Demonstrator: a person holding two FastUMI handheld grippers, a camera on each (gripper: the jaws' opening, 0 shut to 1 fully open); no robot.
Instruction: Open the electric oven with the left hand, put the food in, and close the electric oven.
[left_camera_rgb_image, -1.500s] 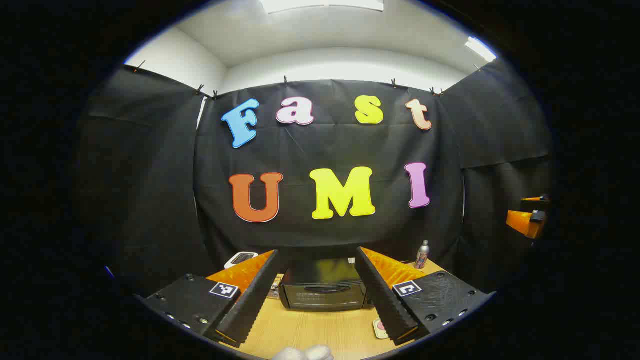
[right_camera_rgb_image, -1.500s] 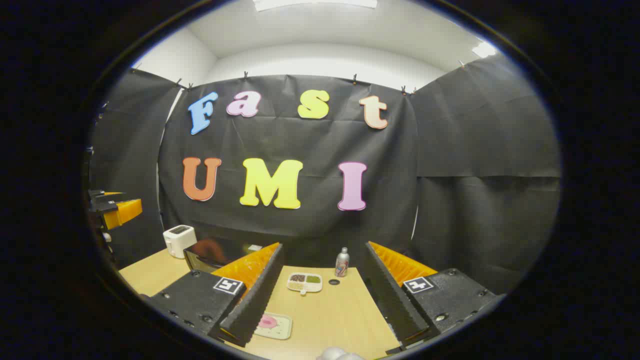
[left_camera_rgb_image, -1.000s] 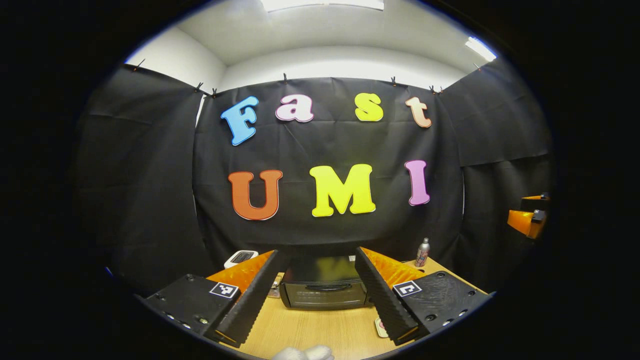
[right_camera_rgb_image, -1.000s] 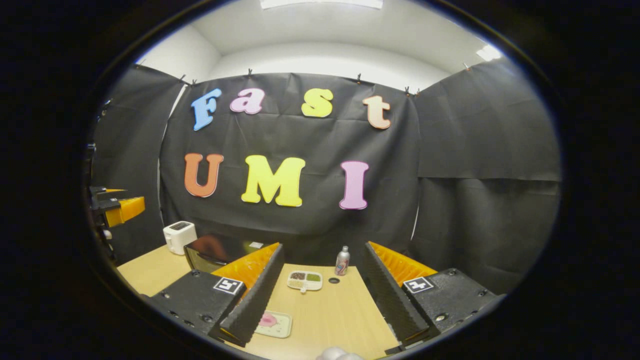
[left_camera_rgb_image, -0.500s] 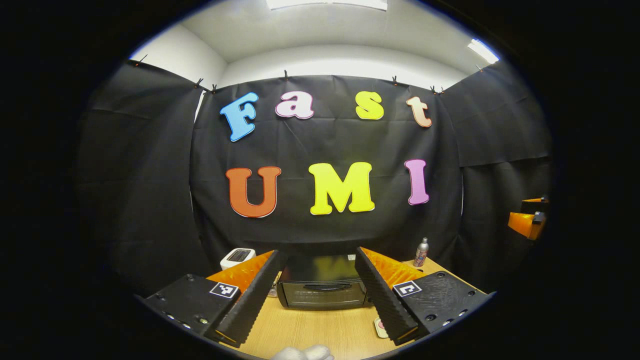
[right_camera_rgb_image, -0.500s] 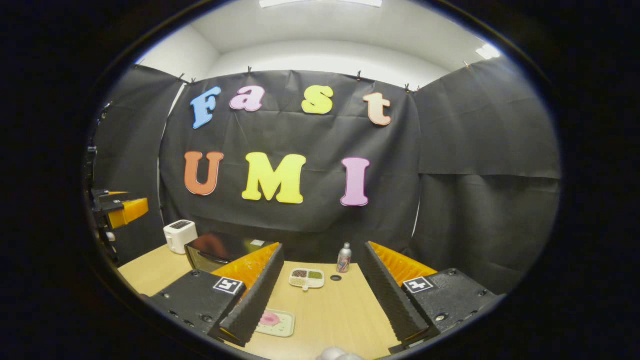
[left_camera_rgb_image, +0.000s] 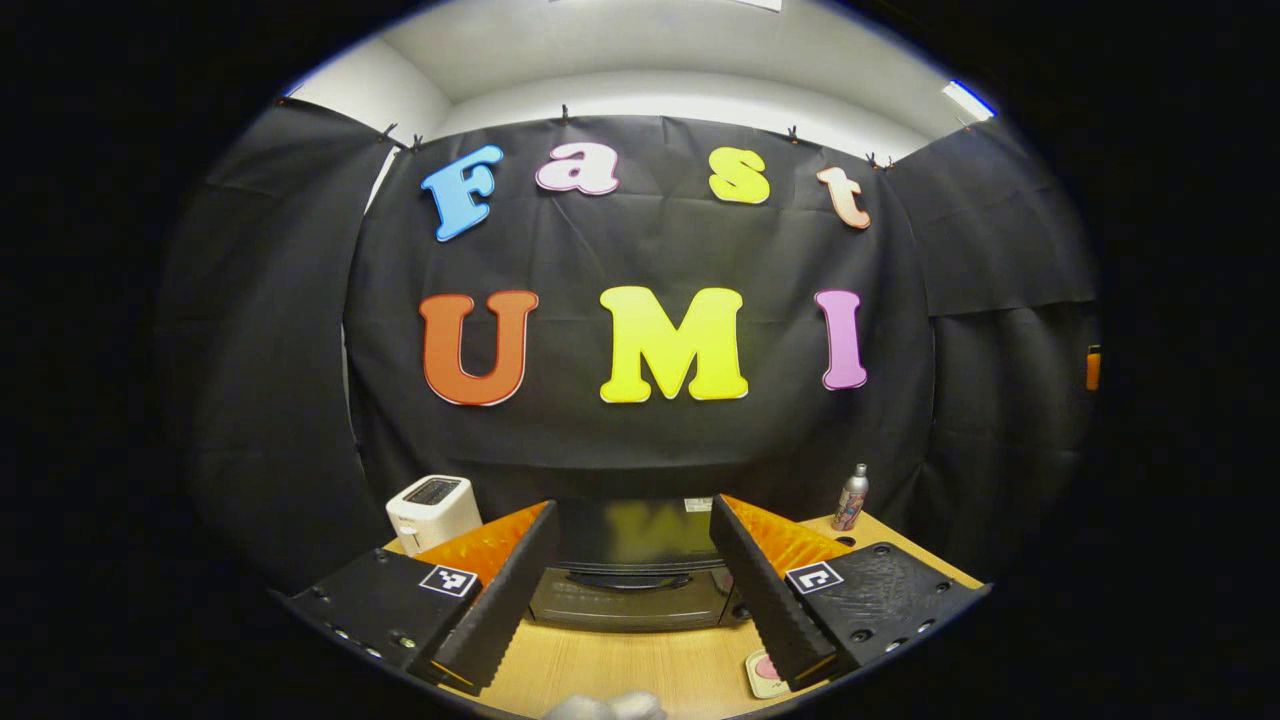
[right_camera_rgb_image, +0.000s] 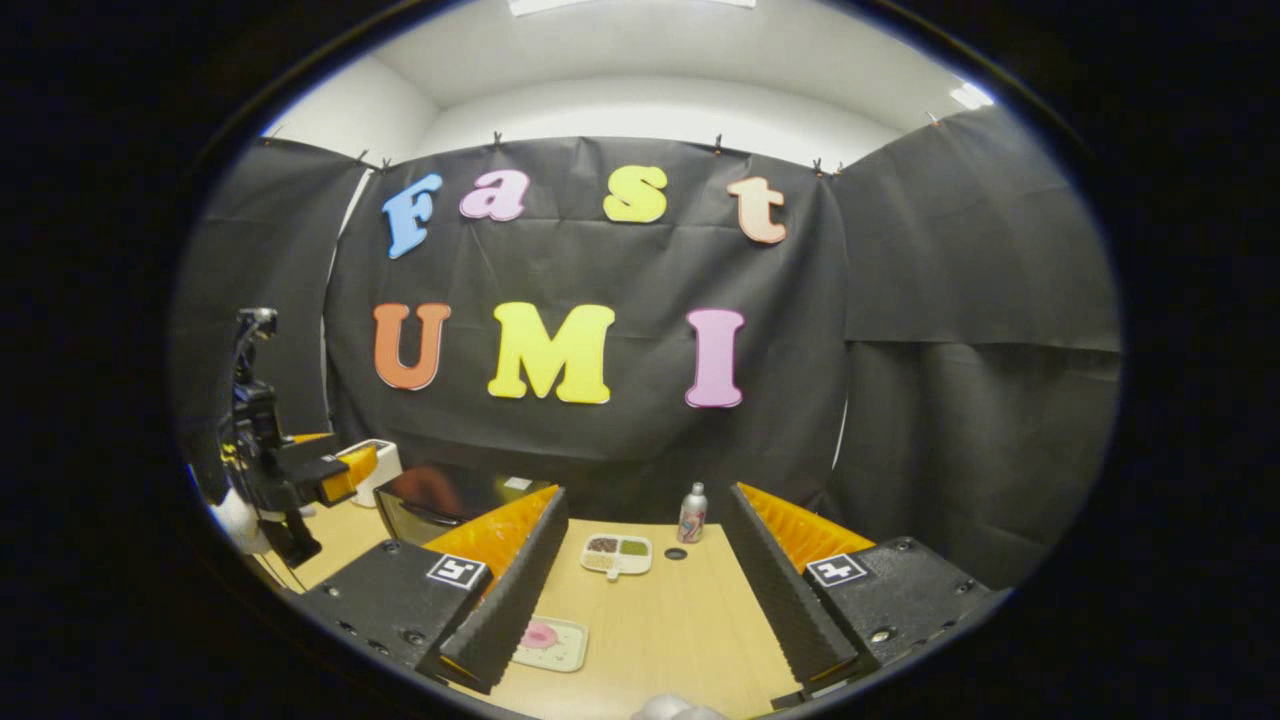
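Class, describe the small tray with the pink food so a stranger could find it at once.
Start at the wooden table before the black cloth wall. On its near side lies a pale, flat tray bearing one round pink piece, beside the right claw. The dish farther back has compartments with dark, green and pale fillings; this tray has none.

right gripper (right_camera_rgb_image: 640, 590): fingers spread wide, nothing between them, above wooden table (right_camera_rgb_image: 690, 630) | food: pink piece on small tray (right_camera_rgb_image: 548, 642) by its left finger | divided dish (right_camera_rgb_image: 616, 555) and can (right_camera_rgb_image: 691, 512) farther back | electric oven (right_camera_rgb_image: 440, 505) at left, door closed | left gripper (right_camera_rgb_image: 330, 472) in front of white toaster (right_camera_rgb_image: 380, 458)
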